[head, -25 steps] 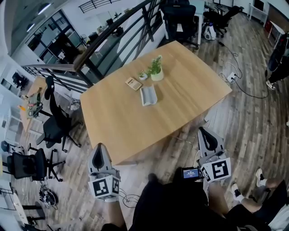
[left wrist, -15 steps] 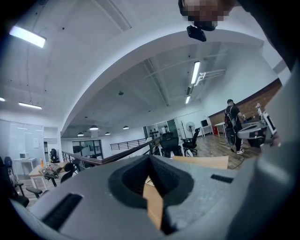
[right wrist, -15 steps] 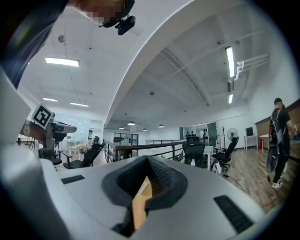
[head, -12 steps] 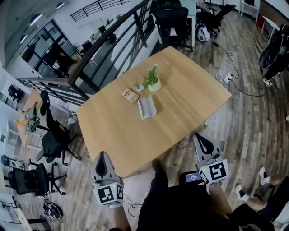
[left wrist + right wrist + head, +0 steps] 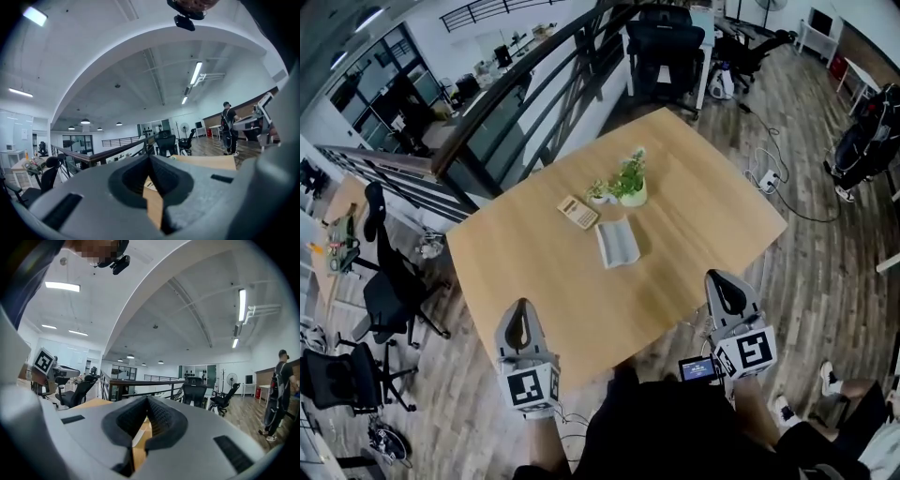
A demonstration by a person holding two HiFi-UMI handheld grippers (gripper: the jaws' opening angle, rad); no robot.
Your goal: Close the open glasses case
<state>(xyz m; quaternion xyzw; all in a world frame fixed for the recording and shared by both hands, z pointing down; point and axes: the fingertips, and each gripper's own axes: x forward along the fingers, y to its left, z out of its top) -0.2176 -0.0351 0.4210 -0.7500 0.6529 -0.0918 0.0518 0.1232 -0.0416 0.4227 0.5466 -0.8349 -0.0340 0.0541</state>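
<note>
Left gripper (image 5: 521, 309): held at the near edge of the wooden table (image 5: 534, 272), jaws clenched together with nothing between them. Mid-table, a small tan flat object (image 5: 578, 213), the open glasses case (image 5: 617, 243) laid flat just beside it, and two potted plants (image 5: 630, 183) just behind the case are found, all well apart from both grippers. Right gripper (image 5: 720, 279): held at the table's near right edge, jaws likewise pressed together and empty, a small lit screen (image 5: 697, 367) being seen beside its marker cube.
</note>
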